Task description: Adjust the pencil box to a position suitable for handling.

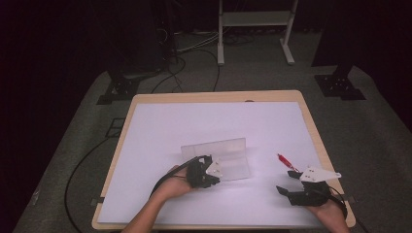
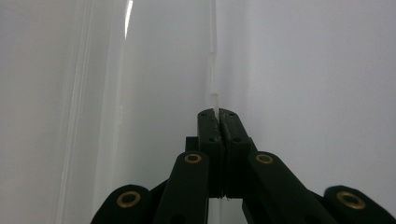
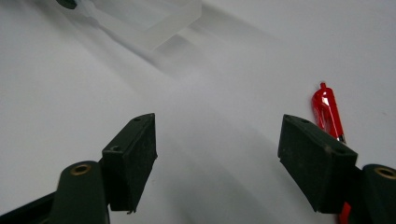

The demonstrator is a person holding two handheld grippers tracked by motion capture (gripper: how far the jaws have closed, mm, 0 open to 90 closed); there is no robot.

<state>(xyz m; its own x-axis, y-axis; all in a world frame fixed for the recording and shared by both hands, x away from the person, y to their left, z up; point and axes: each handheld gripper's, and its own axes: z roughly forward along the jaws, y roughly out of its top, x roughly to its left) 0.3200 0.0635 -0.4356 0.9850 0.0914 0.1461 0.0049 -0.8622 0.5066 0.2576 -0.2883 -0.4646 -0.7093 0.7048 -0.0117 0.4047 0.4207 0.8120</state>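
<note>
While the left tongs (image 2: pixel 218 116) seemingly pinch the clear box (image 1: pixel 228 148) wall, right tongs (image 3: pixel 217 154) gape beside the red pen (image 3: pixel 327 112).

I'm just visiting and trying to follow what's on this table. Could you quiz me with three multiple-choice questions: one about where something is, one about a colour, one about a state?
1. Where does the pen lie?
A. Inside the clear plastic case
B. On the white sheet, just ahead of the right gripper
C. On the floor

2. What colour is the pen?
A. Blue
B. Green
C. Red

3. How do the jaws of the left gripper stand?
A. Pinched shut on a thin edge of the clear plastic case
B. Wide open
C. Shut on the pen

Answers:
1 B: the high view shows it on the white sheet beside the right gripper.
2 C: the right gripper view shows it red.
3 A: the left gripper view shows the jaws pressed together on the edge of the clear plastic case.
</note>
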